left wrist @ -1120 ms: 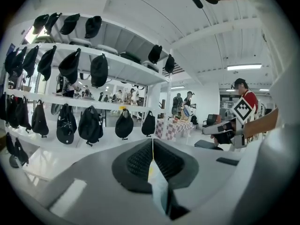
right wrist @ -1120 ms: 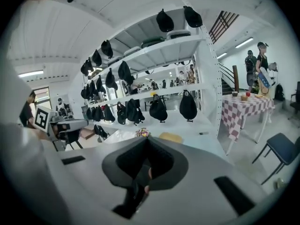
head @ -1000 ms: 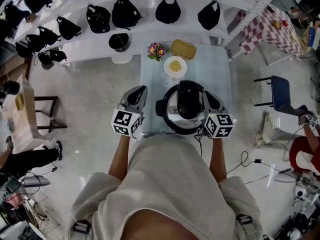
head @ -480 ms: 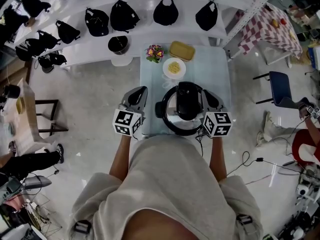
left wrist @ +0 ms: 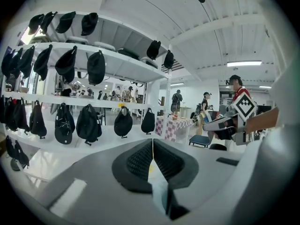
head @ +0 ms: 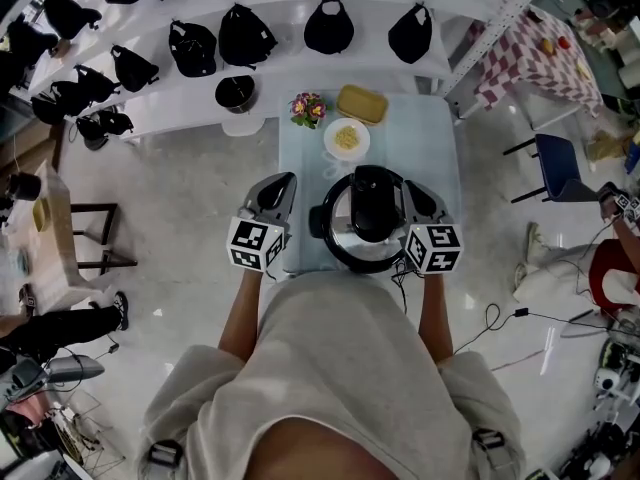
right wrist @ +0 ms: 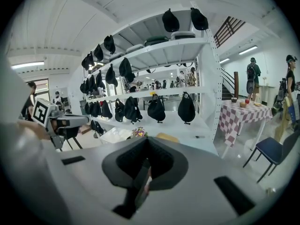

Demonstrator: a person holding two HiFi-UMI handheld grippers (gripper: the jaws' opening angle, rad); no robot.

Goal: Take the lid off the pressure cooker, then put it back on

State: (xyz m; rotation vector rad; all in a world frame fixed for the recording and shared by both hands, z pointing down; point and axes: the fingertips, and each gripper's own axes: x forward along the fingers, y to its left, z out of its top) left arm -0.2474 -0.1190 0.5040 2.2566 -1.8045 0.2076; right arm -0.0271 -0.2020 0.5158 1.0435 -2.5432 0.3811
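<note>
The pressure cooker (head: 345, 236) stands on the near end of a pale blue table (head: 440, 158), its silvery lid on and a broad black lid handle (head: 372, 203) across the top. My left gripper (head: 282, 180) hangs shut and empty off the table's left edge, apart from the cooker's left side handle. My right gripper (head: 413, 188) is shut and empty too, beside the cooker's right rim; I cannot tell if it touches. In the left gripper view the pads of the left gripper (left wrist: 152, 154) meet. The right gripper (right wrist: 146, 162) looks the same in its own view.
Behind the cooker are a white plate of yellow food (head: 347, 139), a small flower bunch (head: 307, 107) and a yellow dish (head: 364, 102). White shelves with black bags (head: 245, 33) curve behind the table. A blue chair (head: 558, 168) and a checked table (head: 535, 53) stand at the right.
Neither gripper has moved and both stay shut. Only the head camera's framing has drifted slightly.
</note>
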